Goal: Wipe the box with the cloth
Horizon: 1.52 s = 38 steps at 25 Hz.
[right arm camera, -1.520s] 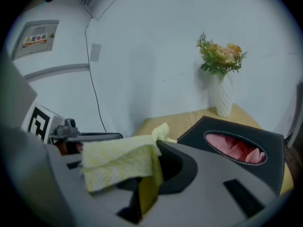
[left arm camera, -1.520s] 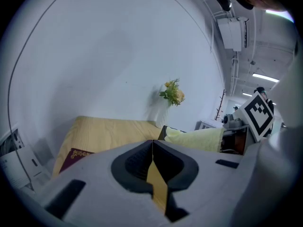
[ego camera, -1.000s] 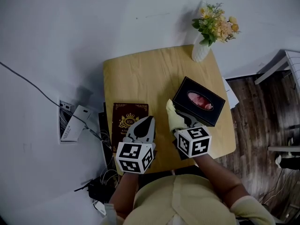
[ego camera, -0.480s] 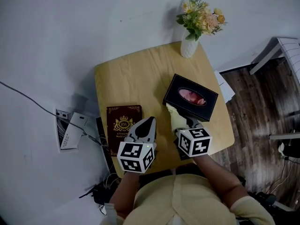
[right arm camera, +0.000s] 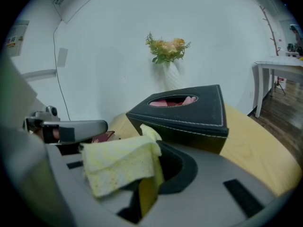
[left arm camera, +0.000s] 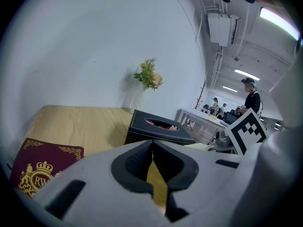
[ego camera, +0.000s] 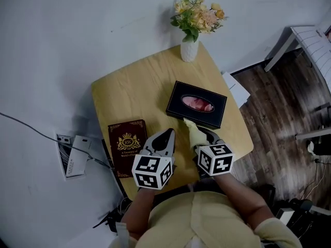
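Pale wood counter (ego camera: 129,87) set against a white wall carries everything I am working with. My right tool (ego camera: 202,134) is clenched on the yellow cloth (ego camera: 194,133), which drapes over its jaws and pokes out ahead of the tips. Just ahead of that tool sits the black box (ego camera: 196,104), its oval opening showing something pink; the cloth's tip is close to the box's near edge, and I cannot tell whether they touch. My left tool (ego camera: 166,134) is clenched on nothing, hovering just beside the right one. A maroon book (ego camera: 126,143) lies flat to the left of it. Well beyond both tools, a white vase (ego camera: 189,50) of flowers (ego camera: 196,14) stands at the counter's far edge.
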Each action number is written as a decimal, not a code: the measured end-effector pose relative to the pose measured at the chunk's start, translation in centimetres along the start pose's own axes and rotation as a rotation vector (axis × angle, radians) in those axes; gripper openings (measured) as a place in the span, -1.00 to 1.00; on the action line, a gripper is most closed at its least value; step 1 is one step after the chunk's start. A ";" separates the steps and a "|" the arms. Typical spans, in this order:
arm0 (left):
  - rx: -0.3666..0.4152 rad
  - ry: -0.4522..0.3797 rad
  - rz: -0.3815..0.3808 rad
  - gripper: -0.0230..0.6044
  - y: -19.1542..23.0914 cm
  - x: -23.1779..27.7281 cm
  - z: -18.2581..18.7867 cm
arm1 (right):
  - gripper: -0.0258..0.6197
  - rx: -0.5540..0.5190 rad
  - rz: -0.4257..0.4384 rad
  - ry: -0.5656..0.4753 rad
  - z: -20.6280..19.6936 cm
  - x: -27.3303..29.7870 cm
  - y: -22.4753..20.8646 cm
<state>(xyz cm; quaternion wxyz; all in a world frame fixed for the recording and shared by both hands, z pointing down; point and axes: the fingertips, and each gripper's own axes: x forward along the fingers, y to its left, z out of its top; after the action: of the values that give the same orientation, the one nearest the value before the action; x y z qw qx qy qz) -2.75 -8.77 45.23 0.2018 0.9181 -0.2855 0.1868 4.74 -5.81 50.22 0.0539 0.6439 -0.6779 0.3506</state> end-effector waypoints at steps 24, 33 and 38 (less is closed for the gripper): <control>0.105 0.068 -0.218 -0.86 -8.2 4.2 -0.8 | -0.80 0.107 -0.150 -0.056 -1.5 -8.3 -7.2; 0.129 0.068 -0.231 -0.86 -8.8 5.0 -0.2 | -0.80 0.118 -0.198 -0.112 -0.1 -10.5 -9.4; 0.117 0.059 -0.201 -0.86 -7.8 5.0 0.4 | -0.80 0.132 -0.216 -0.136 1.7 -10.0 -11.3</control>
<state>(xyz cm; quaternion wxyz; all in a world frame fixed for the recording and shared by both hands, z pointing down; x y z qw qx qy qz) 5.85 -5.27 45.14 0.1738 0.9464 -0.1746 0.2088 17.28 2.45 48.29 0.0030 0.7377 -0.5821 0.3421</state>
